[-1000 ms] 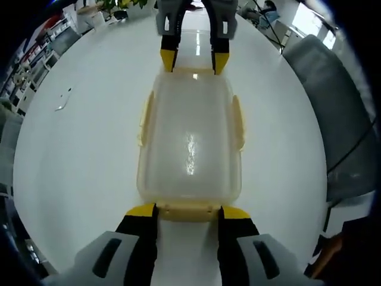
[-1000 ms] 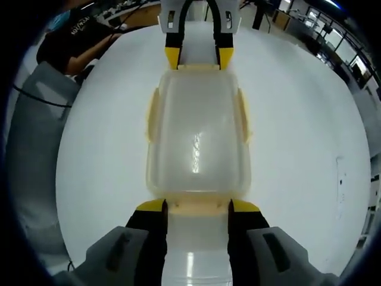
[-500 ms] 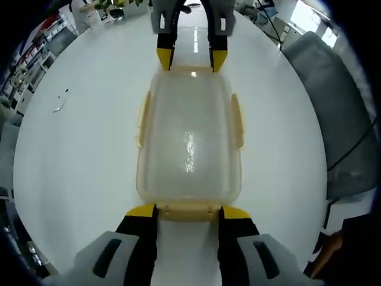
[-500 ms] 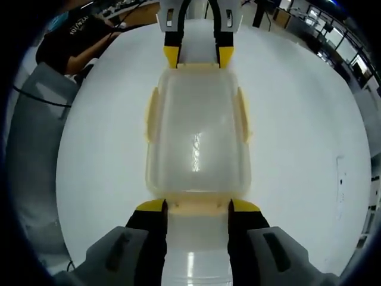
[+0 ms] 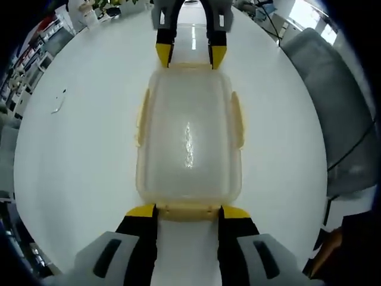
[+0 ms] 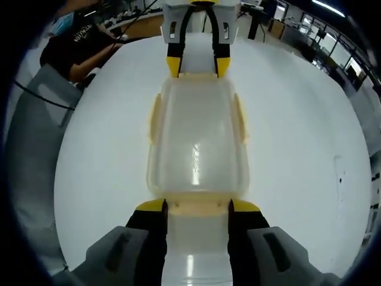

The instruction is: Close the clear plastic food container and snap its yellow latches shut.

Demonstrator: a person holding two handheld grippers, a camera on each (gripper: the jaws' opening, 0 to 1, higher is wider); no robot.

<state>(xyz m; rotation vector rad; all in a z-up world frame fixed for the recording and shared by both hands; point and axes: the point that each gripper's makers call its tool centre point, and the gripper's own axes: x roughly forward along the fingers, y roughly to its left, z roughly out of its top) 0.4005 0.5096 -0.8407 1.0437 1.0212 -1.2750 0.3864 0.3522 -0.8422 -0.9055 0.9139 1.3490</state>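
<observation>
Spreading wide in both views is a round white table [image 5: 77, 149], its bare surface leaving plenty of room on every side before the rim, where a grey chair [image 5: 333, 113] stands close. Near the middle sits the clear plastic food container [image 5: 189, 140], lid on, lengthwise between the two tools. Pale yellow latches [image 5: 237, 119] run along its long sides, and whether they are snapped down is hard to tell. The left gripper [image 5: 188, 211] has its jaws parted, yellow tips at the corners of the near end latch [image 5: 188, 210]. The right gripper [image 6: 197, 207] mirrors it at the opposite end — jaws apart, tips at that latch [image 6: 199, 204]. This probably steadies the box for pressing the end latches shut.
</observation>
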